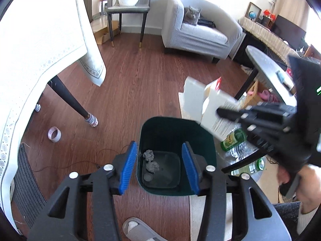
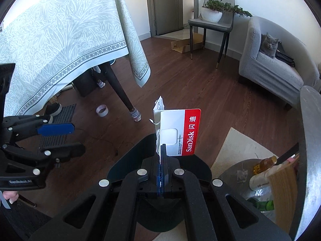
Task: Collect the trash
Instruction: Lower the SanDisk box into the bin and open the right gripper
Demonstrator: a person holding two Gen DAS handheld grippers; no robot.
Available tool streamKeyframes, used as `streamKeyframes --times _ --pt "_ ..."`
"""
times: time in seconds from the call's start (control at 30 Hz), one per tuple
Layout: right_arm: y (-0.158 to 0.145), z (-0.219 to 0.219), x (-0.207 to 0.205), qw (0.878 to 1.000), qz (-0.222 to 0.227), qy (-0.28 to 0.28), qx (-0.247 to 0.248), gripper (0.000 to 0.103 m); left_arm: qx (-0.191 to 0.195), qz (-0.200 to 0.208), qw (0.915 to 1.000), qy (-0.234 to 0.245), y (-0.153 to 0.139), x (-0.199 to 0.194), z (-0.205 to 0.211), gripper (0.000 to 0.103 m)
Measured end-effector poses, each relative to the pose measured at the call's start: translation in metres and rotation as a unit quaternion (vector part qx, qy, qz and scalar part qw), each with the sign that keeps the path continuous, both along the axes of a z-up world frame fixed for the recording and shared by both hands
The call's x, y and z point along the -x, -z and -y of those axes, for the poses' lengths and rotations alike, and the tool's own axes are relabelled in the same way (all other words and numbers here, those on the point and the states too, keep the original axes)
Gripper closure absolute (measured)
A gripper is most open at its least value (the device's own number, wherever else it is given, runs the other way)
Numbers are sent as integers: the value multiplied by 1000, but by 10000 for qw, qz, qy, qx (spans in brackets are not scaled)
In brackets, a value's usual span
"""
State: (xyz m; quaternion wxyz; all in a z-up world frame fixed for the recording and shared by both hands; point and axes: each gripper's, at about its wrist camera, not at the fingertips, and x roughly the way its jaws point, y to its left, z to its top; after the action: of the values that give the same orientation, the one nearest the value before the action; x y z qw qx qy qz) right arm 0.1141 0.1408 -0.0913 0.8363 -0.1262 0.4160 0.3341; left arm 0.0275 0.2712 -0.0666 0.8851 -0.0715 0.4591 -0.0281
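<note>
A dark green trash bin [image 1: 209,148] stands on the wooden floor, with two crumpled grey wads [image 1: 148,155] and a small round cap in its bottom. My left gripper [image 1: 159,146] hangs above the bin, open, its blue pads [image 1: 128,166] apart with nothing between them. From the right, my right gripper [image 1: 220,112] holds a white and red SanDisk card package [image 1: 212,108] over the bin's far right rim. In the right wrist view the right gripper [image 2: 161,146] is shut on the package [image 2: 180,130]. The bin [image 2: 124,164] lies below it, mostly hidden. The left gripper [image 2: 70,139] shows at the left.
A table with a pale patterned cloth [image 2: 60,36] stands at the left, its leg [image 1: 68,98] in a striped sock. A tape roll [image 1: 54,134] lies on the floor. Plastic bottles [image 1: 233,139] and a round side table [image 1: 266,68] crowd the right. A cat [image 1: 192,15] sits on the armchair. A grey slipper [image 1: 138,229] lies near.
</note>
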Motion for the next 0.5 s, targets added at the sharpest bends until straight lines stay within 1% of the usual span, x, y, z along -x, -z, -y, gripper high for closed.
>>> streamKeyframes --times 0.07,0.2,0.33,0.4,0.5 --pt "7 -3 -1 9999 -93 -5 71 103 39 95 9999 11 -7 2 0 58" --pt "20 -6 -2 9995 -237 -38 187 103 139 275 9995 39 -20 4 2 69" --pt "34 -10 -3 9985 -404 -93 365 103 182 414 9990 59 -28 6 5 70" --pt "43 -11 -3 9974 -534 -117 469 103 188 441 9988 72 -32 6 6 73" --pt "51 -14 -2 9958 -674 -165 593 103 205 514 9984 82 -39 7 5 73"
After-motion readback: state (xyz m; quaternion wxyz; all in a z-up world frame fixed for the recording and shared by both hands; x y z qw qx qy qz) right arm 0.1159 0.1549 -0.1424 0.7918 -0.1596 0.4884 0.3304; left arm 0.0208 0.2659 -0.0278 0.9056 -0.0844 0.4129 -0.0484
